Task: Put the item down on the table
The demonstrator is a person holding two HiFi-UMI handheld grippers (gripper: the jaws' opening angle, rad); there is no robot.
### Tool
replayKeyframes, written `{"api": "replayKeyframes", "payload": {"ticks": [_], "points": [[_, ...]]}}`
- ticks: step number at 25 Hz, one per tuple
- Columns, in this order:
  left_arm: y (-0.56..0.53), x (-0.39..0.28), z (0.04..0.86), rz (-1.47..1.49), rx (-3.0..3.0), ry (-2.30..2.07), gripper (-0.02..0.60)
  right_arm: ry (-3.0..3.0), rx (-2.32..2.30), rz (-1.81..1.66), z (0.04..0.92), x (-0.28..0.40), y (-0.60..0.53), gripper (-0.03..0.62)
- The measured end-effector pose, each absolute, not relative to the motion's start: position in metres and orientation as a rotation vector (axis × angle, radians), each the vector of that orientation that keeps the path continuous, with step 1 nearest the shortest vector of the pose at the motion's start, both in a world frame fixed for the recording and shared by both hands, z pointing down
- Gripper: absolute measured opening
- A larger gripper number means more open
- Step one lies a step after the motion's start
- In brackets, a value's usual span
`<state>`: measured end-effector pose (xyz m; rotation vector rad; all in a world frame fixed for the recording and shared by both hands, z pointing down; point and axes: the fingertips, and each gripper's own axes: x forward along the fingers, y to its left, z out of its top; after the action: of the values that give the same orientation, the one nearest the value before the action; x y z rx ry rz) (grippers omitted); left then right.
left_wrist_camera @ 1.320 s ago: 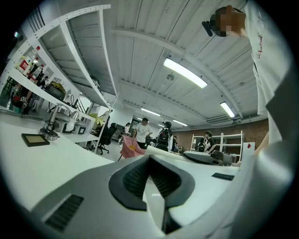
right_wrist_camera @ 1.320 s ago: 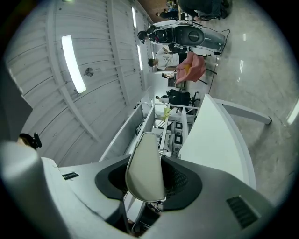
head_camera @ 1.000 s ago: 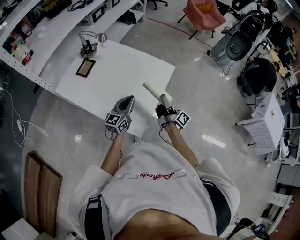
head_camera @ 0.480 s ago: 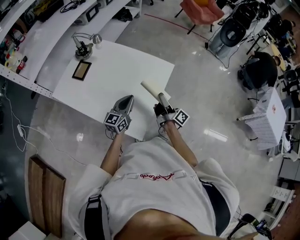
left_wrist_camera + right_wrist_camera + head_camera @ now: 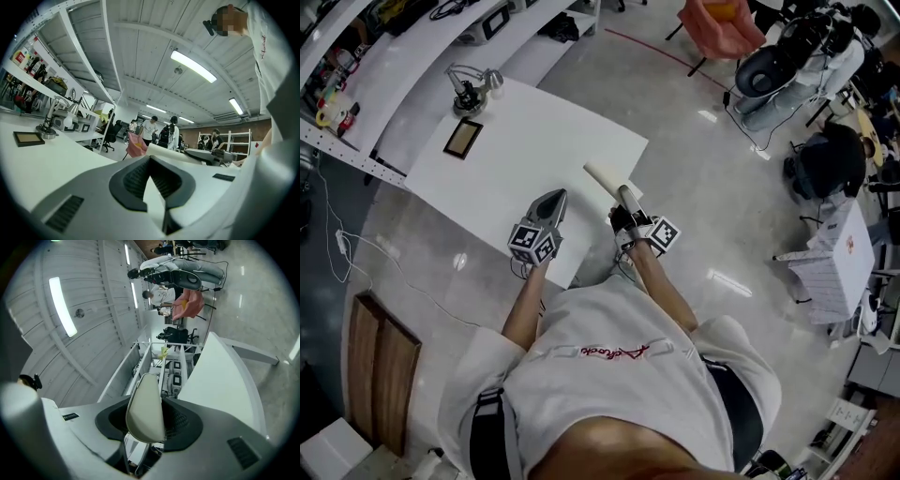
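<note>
The put-down is not yet done: the cream-coloured cylinder (image 5: pixel 602 177) is clamped between the jaws of the right gripper (image 5: pixel 624 199), jutting forward over the near edge of the white table (image 5: pixel 534 131) and, by the look of it, held above it rather than resting. Lowering and letting go remain. Both forearms reach forward, and the left gripper (image 5: pixel 553 201) hovers alongside over the table, jaws together and empty.

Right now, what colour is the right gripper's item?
The item is cream-white, clearest in the right gripper view.
</note>
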<state>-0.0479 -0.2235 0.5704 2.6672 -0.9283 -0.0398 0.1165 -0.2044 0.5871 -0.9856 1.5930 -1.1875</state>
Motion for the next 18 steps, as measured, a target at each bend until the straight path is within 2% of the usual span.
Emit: {"api": "replayKeyframes", "payload": {"ticks": [18], "points": [[-0.244, -0.016, 0.572, -0.04, 2.582, -1.126, 0.011, 1.649, -0.894, -1.304, 0.597, 0.156, -0.253, 0.187]]}}
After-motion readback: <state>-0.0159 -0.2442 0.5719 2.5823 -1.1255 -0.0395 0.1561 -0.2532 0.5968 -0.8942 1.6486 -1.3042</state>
